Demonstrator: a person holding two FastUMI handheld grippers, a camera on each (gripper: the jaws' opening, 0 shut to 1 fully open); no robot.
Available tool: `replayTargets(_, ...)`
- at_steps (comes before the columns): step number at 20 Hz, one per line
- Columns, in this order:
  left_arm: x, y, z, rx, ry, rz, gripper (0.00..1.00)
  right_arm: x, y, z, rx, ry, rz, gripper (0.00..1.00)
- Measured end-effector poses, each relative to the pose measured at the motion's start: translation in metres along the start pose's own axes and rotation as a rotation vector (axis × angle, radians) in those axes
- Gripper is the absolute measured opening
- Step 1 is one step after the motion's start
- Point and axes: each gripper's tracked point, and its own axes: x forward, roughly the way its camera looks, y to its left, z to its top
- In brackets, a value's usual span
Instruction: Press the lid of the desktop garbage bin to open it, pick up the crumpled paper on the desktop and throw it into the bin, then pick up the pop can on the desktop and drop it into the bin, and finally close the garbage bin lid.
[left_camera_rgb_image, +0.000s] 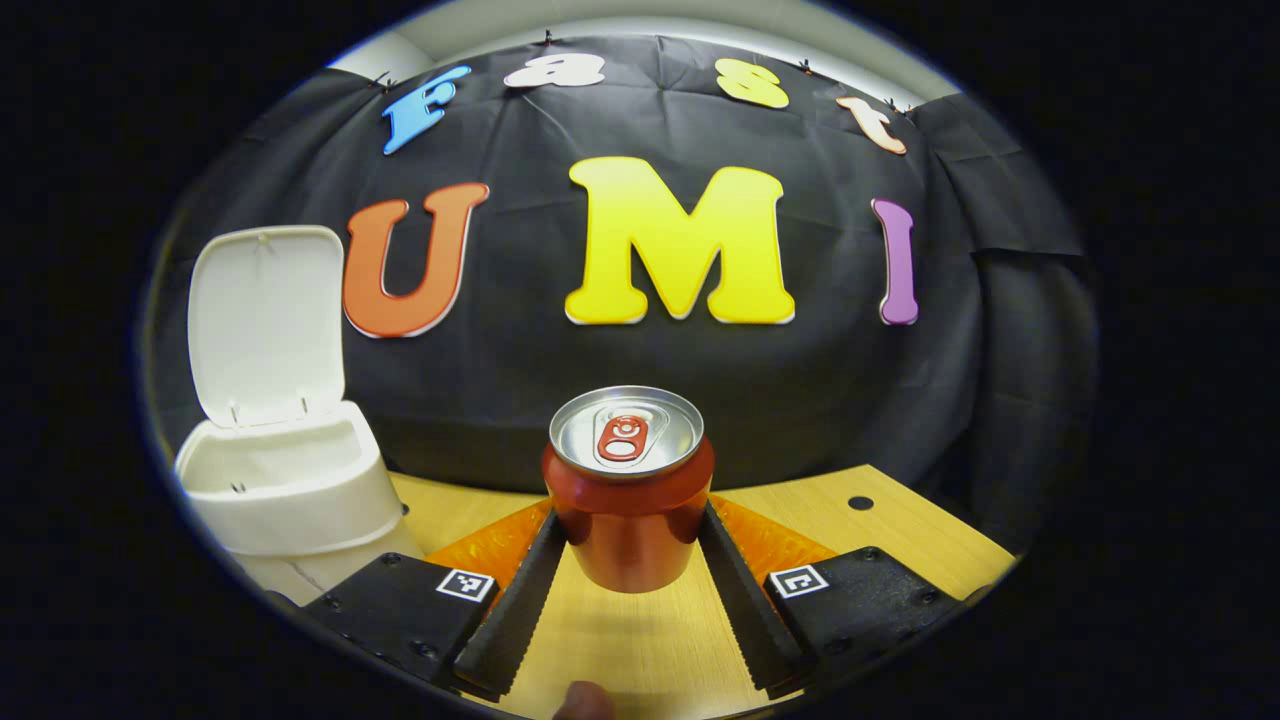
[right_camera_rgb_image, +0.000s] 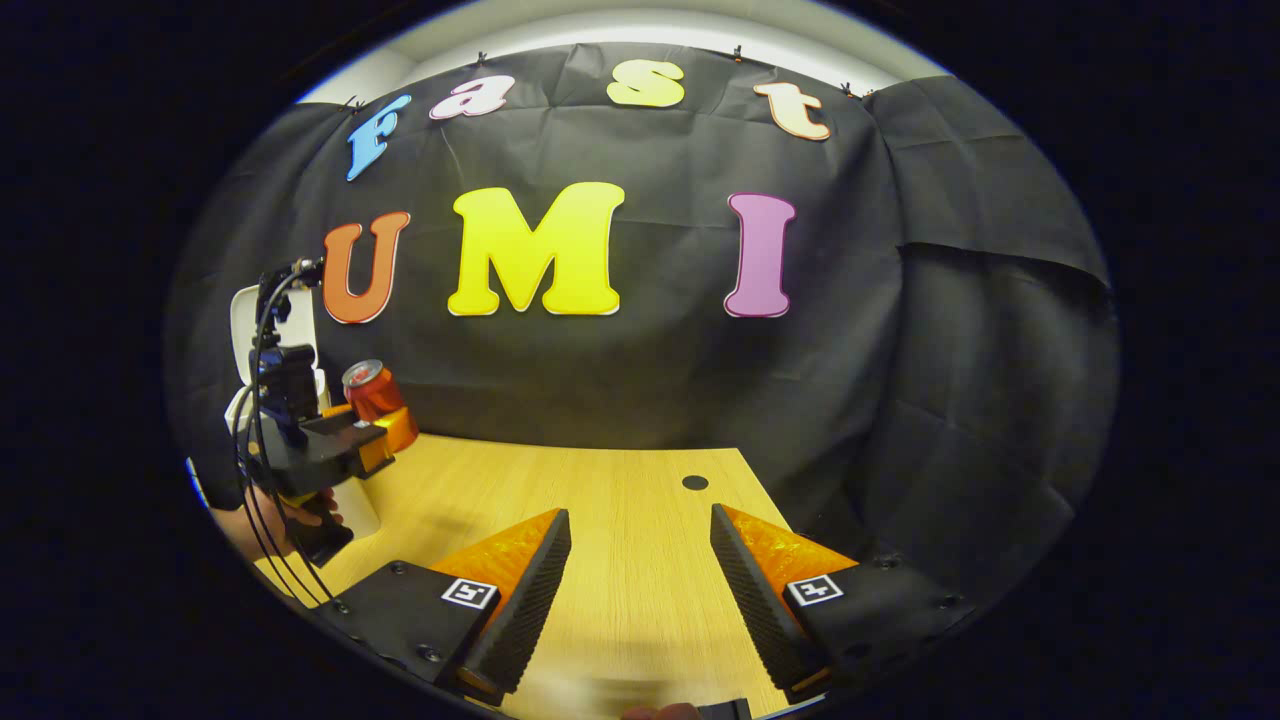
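Note:
A red pop can (left_camera_rgb_image: 628, 500) with a silver top stands upright between the fingers of my left gripper (left_camera_rgb_image: 630, 525), which is shut on it and holds it above the wooden table (left_camera_rgb_image: 900, 530). To the left stands the white garbage bin (left_camera_rgb_image: 290, 490), its lid (left_camera_rgb_image: 265, 320) swung up and open. In the right gripper view the pop can (right_camera_rgb_image: 372, 390) hangs in the left gripper (right_camera_rgb_image: 385, 425) in front of the bin (right_camera_rgb_image: 360, 515), with a hand (right_camera_rgb_image: 265, 515) holding that gripper. My right gripper (right_camera_rgb_image: 640, 545) hovers open over bare table, nothing between its fingers.
The black cloth wall closes off the back and right sides of the table. A small dark hole (right_camera_rgb_image: 694, 482) sits in the tabletop near the back edge. Cables (right_camera_rgb_image: 262, 330) loop up from the left gripper.

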Motion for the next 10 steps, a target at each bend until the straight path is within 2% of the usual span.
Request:
replayTargets(4,0.0,0.043,0.053,0.011,-0.046,0.102,0.84,0.001,0.017,0.007,0.008,-0.024,0.044,0.89)
replayTargets(10,-0.016,0.145,0.078,0.03,-0.067,0.374,0.84,0.014,0.046,0.01,0.032,-0.023,0.11,0.89)
